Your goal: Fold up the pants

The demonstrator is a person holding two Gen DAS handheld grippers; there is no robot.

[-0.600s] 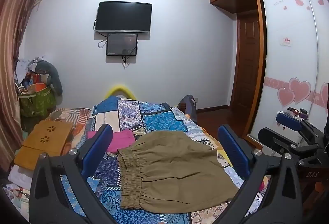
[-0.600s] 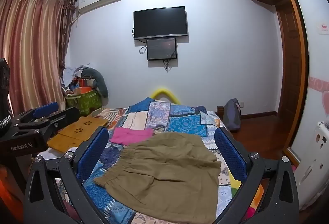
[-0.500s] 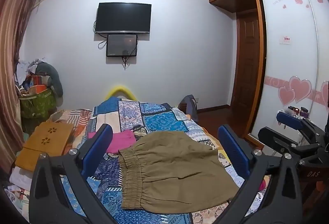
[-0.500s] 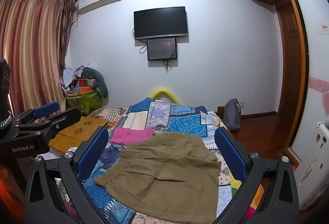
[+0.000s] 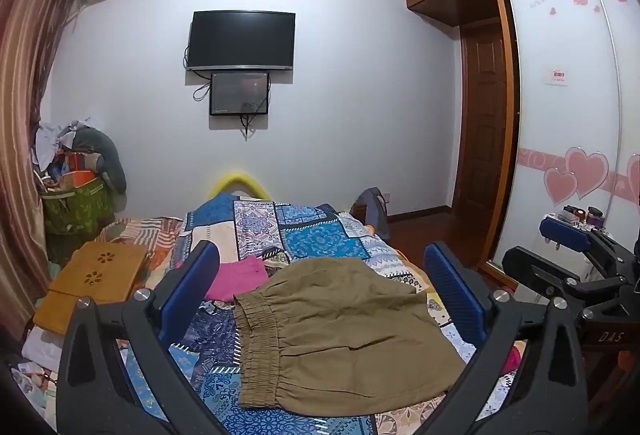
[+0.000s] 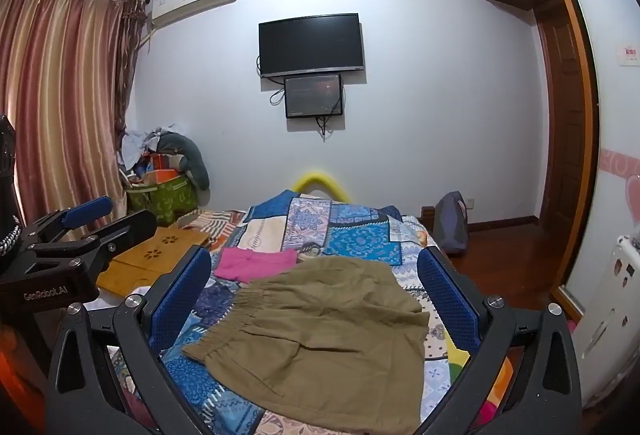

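Olive-brown pants [image 5: 336, 331] lie flat on the patchwork bedspread [image 5: 316, 235], folded over, with the elastic waistband to the left. They also show in the right wrist view [image 6: 324, 339]. My left gripper [image 5: 322, 287] is open and empty, held above the near edge of the pants. My right gripper [image 6: 314, 291] is open and empty too, above the pants. Each gripper shows at the side of the other's view: the right gripper [image 5: 568, 255] and the left gripper [image 6: 84, 223].
A pink garment [image 5: 236, 277] lies on the bed just beyond the waistband. A wooden lap tray [image 5: 96, 275] rests at the bed's left. A pile of bags and clothes [image 5: 76, 191] stands in the left corner. A wardrobe [image 5: 568, 123] is at the right.
Almost nothing has moved. The left wrist view has drifted very slightly; both grippers stay open above the pants.
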